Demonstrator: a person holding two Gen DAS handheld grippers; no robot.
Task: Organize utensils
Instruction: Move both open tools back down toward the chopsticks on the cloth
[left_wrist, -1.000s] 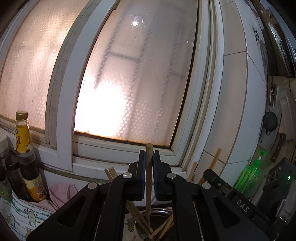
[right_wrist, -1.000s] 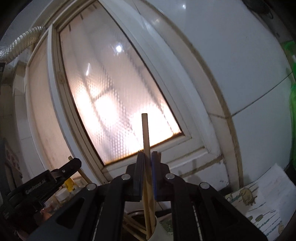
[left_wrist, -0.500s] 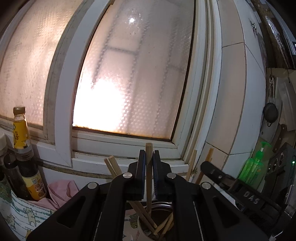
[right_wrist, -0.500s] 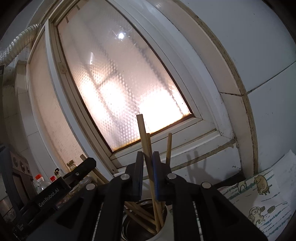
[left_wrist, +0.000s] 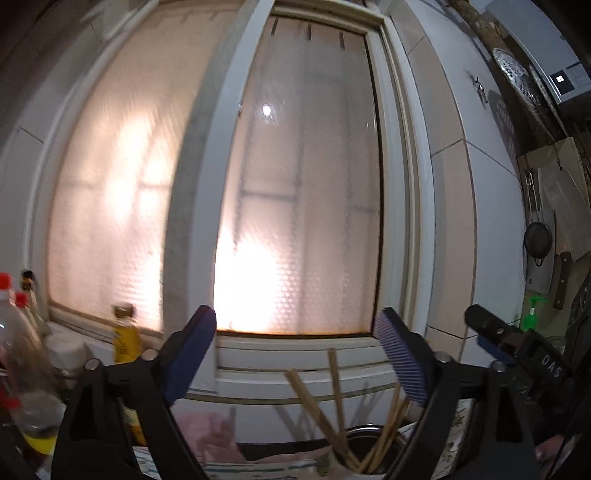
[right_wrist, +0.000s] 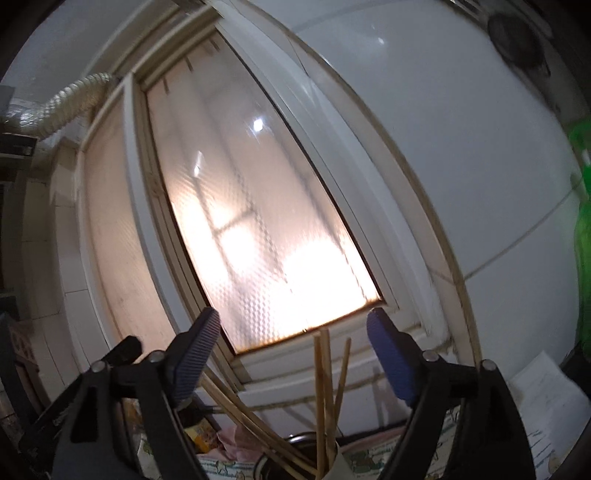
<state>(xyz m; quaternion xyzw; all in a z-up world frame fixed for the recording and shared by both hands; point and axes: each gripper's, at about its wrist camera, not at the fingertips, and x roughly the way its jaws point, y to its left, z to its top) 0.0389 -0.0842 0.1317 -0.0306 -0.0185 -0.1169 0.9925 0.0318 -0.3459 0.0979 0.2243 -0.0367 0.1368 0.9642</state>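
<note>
The frosted window (left_wrist: 303, 206) fills both views, its pale frame running down to the sill (left_wrist: 295, 354), and it reads blurred now where it was sharp half a second ago; the white tiled wall (left_wrist: 480, 221) stands to its right, with a small dark strainer (left_wrist: 538, 240) hanging on it and a green pump bottle (left_wrist: 532, 314) below; at the left edge of the left wrist view stand a clear bottle with a red cap (left_wrist: 14, 332) and a yellow sauce bottle (left_wrist: 123, 332), a pink cloth (left_wrist: 207, 428) lying low between them and the holder.

The left tongs (left_wrist: 295, 354) now stand wide apart with nothing between the blue pads, whereas a moment before they were clamped on a single upright chopstick; the right tongs (right_wrist: 291, 354) have spread the same way (they too pinched a chopstick half a second ago) and hold nothing; the right tongs' black tip shows at the right of the left wrist view.

The metal utensil holder (left_wrist: 364, 443) sits low at the bottom centre on the surface, its rim partly cut off by the frame; the wooden chopsticks (left_wrist: 336, 391) stand loose inside it, leaning apart in a fan, free of both tongs; in the right wrist view the same chopsticks (right_wrist: 321, 387) rise from the holder (right_wrist: 295, 441) between the open pads, touching neither.
</note>
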